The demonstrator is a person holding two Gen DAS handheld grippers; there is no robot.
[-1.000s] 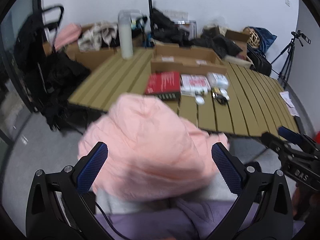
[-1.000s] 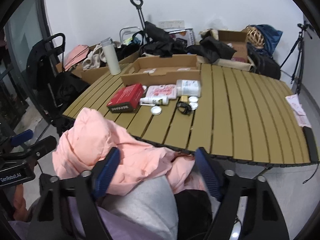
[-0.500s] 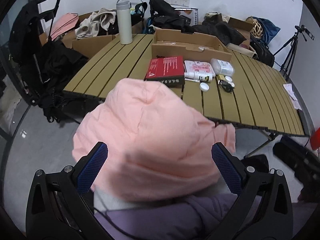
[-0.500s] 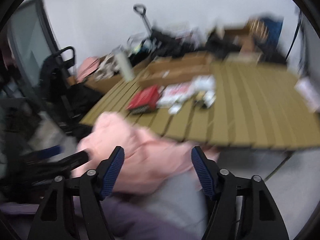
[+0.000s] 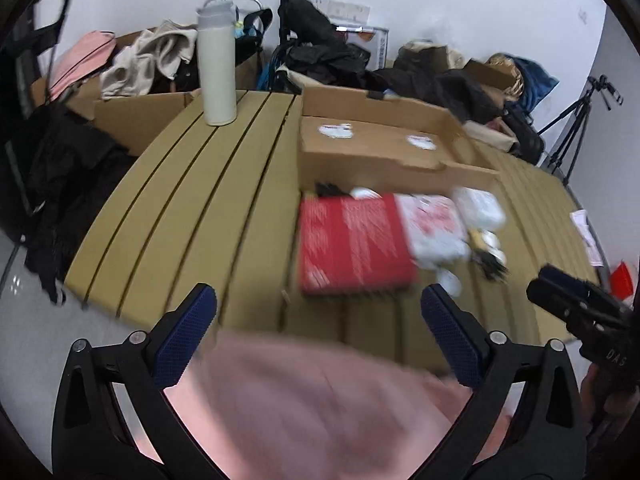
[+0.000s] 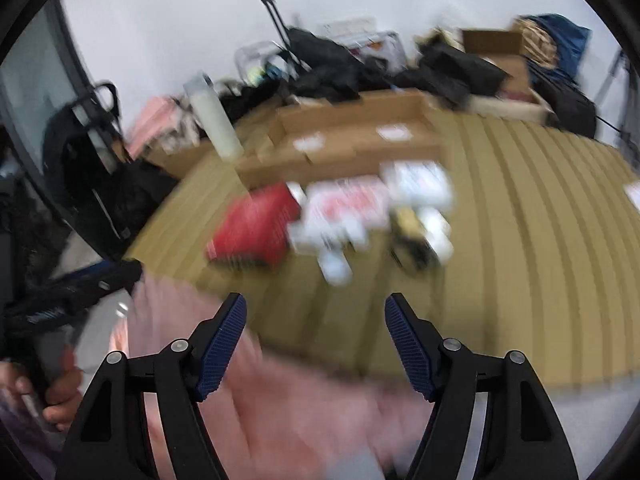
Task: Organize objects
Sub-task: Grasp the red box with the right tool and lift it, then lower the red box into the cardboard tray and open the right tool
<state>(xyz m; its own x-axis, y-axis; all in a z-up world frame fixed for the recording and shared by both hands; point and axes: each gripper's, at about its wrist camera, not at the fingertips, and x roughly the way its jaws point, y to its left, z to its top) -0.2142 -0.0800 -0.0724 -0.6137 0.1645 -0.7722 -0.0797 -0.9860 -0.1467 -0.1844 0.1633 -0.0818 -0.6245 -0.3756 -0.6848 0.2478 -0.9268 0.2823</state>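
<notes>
where half a second ago the pink garment (image 5: 320, 408) filled the middle of the left wrist view and hid the near edge of the slatted surface (image 5: 192, 208), it now sits low in the frame, blurred, below the surface's near edge and between the spread fingers of the left tongs (image 5: 318, 332), which pinch nothing. the red book (image 5: 354, 244) looks larger and closer than before, lying flat on the surface with white packets (image 5: 436, 224) just beside it on the right and the open cardboard box (image 5: 384, 148) behind. the white bottle (image 5: 217, 64) stands upright at the far left of the surface. the right tongs (image 6: 316, 340) are also spread wide and empty, above the near edge of the surface, with the pink garment under and left of them; this view is smeared by motion as it was earlier. the small items by the packets are too blurred to name.
</notes>
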